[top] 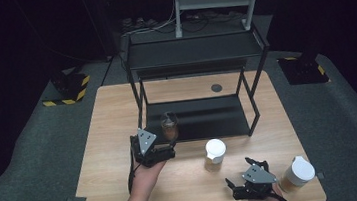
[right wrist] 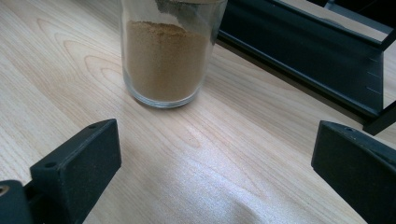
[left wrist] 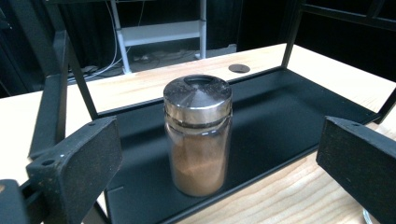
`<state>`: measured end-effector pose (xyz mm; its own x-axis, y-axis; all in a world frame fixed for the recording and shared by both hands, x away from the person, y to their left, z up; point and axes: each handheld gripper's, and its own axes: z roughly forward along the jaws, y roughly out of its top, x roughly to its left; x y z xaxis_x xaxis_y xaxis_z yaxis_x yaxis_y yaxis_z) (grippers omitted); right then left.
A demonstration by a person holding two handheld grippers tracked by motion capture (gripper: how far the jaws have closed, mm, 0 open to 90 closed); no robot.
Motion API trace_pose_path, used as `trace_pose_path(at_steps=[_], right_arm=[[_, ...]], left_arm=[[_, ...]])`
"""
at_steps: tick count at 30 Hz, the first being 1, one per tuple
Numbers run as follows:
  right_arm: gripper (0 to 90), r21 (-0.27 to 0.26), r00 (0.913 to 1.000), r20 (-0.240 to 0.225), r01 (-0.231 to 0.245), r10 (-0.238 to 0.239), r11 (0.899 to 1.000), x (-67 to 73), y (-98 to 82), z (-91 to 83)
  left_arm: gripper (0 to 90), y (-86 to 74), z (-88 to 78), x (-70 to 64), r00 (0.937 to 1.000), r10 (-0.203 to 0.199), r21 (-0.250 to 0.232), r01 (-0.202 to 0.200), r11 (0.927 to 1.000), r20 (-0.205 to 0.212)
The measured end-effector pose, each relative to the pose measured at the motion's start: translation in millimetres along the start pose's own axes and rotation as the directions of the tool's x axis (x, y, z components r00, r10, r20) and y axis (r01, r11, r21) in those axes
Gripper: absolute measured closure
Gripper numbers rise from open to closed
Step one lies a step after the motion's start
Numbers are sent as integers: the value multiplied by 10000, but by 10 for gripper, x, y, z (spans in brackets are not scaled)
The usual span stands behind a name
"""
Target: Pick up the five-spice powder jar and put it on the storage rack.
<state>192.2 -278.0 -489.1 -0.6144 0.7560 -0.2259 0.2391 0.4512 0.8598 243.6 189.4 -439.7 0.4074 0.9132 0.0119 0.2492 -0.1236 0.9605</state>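
A glass jar with a silver metal lid [left wrist: 198, 135] [top: 169, 126], part full of brown powder, stands upright on the lower shelf of a black rack [left wrist: 280, 121] near its front edge. My left gripper [left wrist: 222, 156] [top: 157, 144] is open, with one jaw on each side of this jar and both apart from it. A white-lidded jar of brown powder [top: 215, 154] [right wrist: 166, 56] stands on the wooden table [top: 110, 138] ahead of my right gripper [right wrist: 215, 163] [top: 242, 171], which is open and holds nothing.
The black two-level rack [top: 191, 54] takes up the middle back of the table. A second white-lidded jar [top: 297, 173] stands by the table's front right corner, beside my right hand. A round grommet [top: 216, 87] sits behind the rack.
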Motion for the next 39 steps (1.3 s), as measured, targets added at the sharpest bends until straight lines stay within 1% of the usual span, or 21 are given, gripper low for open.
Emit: trace_pose_path(at_steps=[1, 5, 9, 10, 15, 17, 20, 25, 28, 33, 35, 36, 37, 39], right_arm=[[8, 0, 10000, 0, 0, 0, 10000, 0, 0, 0], [8, 2, 10000, -12, 1, -1, 10000, -2, 1, 1], [8, 2, 10000, -15, 27, -27, 10000, -1, 0, 0], [8, 2, 10000, -7, 9, -9, 10000, 0, 0, 0], [8, -22, 10000, -6, -10, 10, 10000, -3, -4, 0], [8, -8, 10000, -15, -3, 3, 10000, -2, -1, -1], [8, -16, 10000, -7, 39, -39, 10000, 1, -2, -1], [8, -20, 10000, 10, 10, -10, 10000, 2, -3, -2], [8, -22, 10000, 32, 17, -17, 10000, 6, -4, -2], [8, -28, 10000, 62, -4, 5, 10000, 11, -5, -3], [8, -29, 10000, 66, -22, 23, 10000, 11, -5, -3], [8, -29, 10000, 66, -21, 21, 10000, 11, -5, -3], [8, -27, 10000, 68, -18, 18, 10000, 12, -5, -3], [8, -26, 10000, 75, -16, 17, 10000, 13, -5, -3]], left_arm=[[4, 0, 0, 0, 10000, 0, 0, 0, 10000, 0], [4, -52, -87, -15, 9999, 126, -47, -126, 9999, -36], [4, -99, -168, -18, 9999, 162, -88, -163, 9998, -30], [4, -130, -217, -20, 9997, 249, -87, -249, 9997, -30], [4, -187, -297, -20, 9997, 235, -22, -235, 9997, -53], [3, -230, -331, -13, 9999, 157, 5, -157, 9999, -24], [3, -308, -391, -9, 9998, 217, 133, -217, 9997, -8], [3, -386, -450, -5, 9997, 262, 220, -261, 9994, -33], [3, -448, -493, 7, 9998, 202, 293, -200, 9994, -84], [3, -550, -570, 44, 9996, 219, 577, -208, 9981, -182], [4, -587, -594, 57, 9993, 294, 703, -276, 9971, -245], [3, -634, -616, 79, 9992, 287, 826, -263, 9962, -289], [3, -634, -616, 79, 9992, 287, 826, -263, 9962, -289], [3, -672, -632, 101, 9991, 273, 984, -240, 9949, -328]])
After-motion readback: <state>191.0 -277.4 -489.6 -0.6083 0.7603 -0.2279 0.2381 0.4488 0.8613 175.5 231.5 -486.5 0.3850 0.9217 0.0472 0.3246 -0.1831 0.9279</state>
